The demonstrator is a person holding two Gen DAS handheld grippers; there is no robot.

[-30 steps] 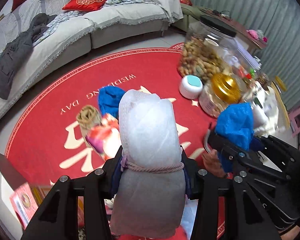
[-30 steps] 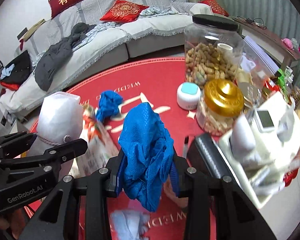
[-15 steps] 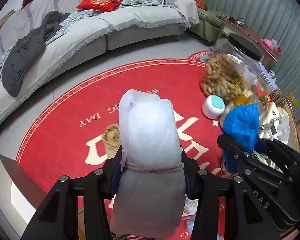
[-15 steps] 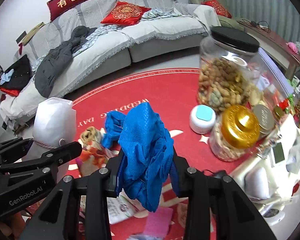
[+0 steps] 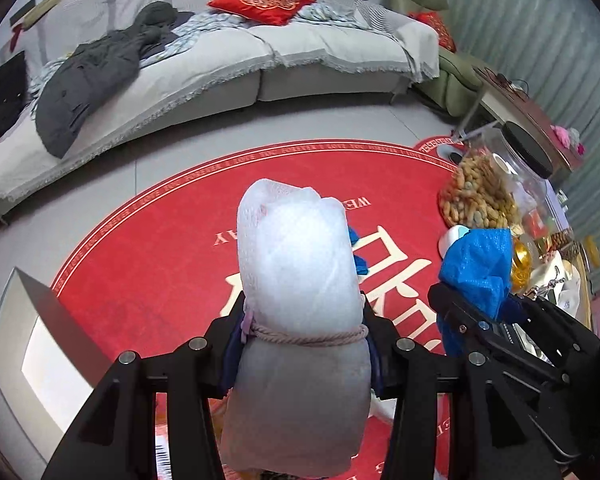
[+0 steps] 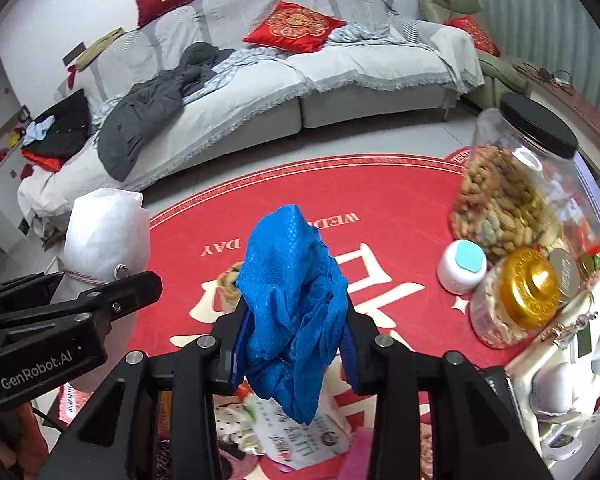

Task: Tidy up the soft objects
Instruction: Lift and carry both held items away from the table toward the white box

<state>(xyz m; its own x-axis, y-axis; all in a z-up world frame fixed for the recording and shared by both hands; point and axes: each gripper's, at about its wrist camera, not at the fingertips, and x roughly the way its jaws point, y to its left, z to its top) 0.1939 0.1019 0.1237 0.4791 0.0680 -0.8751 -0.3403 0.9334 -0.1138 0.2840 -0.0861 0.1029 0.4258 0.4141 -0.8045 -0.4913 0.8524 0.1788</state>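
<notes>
My left gripper (image 5: 302, 340) is shut on a white drawstring pouch (image 5: 296, 272) tied with a beige cord; it stands up between the jaws. The same pouch (image 6: 106, 236) shows at the left of the right wrist view. My right gripper (image 6: 294, 340) is shut on a crumpled blue mesh cloth (image 6: 296, 300), which also appears at the right of the left wrist view as the blue cloth (image 5: 478, 268). Both are held above a round red rug (image 5: 168, 248). A second blue cloth (image 5: 358, 256) peeks out behind the pouch. A beige rolled item (image 6: 230, 280) lies on the rug.
A peanut jar with a black lid (image 6: 516, 184), a gold-lidded jar (image 6: 520, 292) and a small white tub (image 6: 462, 266) stand on the right. Snack packets (image 6: 296, 436) lie below my right gripper. A grey sofa (image 6: 260, 92) with clothes and red cushions runs along the back.
Both grippers have risen and pulled back with their loads. The jars have slid toward the right edge, and more of the sofa and floor shows.
</notes>
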